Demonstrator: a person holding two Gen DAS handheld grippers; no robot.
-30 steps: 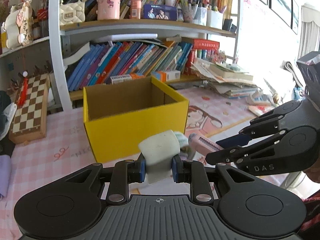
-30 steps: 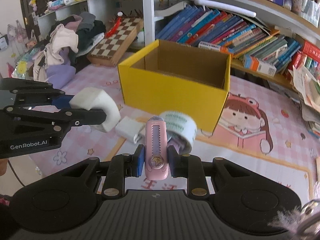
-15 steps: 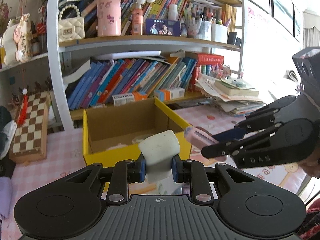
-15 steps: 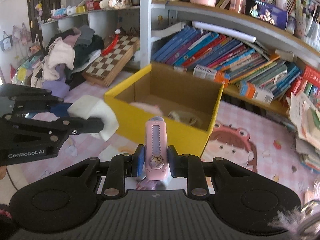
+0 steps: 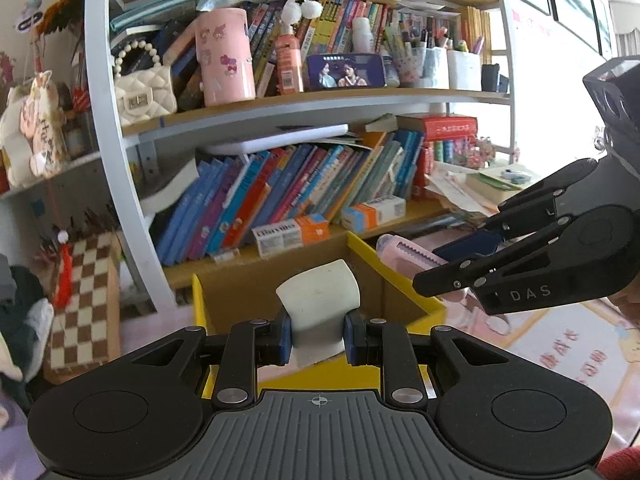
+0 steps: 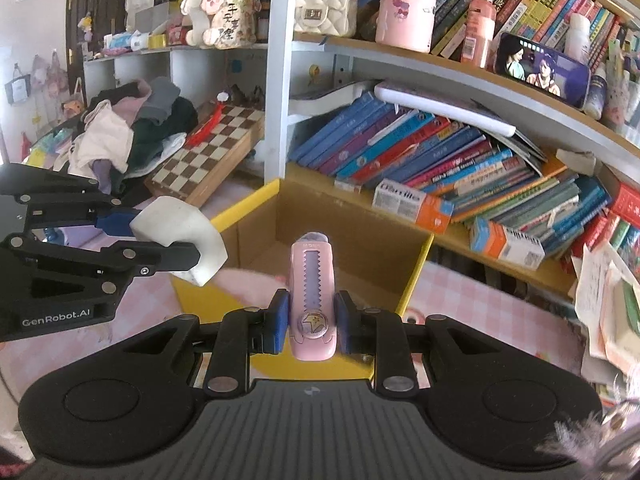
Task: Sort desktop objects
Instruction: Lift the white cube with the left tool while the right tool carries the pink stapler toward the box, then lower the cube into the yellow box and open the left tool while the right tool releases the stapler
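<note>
Your left hand-held gripper [image 5: 316,334] is clenched on a squashed white eraser [image 5: 318,300], the blue pads pressing in both its sides. Your right hand-held gripper [image 6: 310,322] grips a pink utility knife [image 6: 312,292] by its lower half, the tip pointing away from you. Both things hang above the open yellow cardboard box [image 6: 416,280], the eraser over its left part and the knife over the middle. Something pink [image 6: 248,282] lies inside the box, too blurred to name. The box stands on the pink-patterned table [image 6: 472,300], just before a shelf of leaning books [image 5: 288,196]. A chessboard [image 6: 208,152] leans at the left.
</note>
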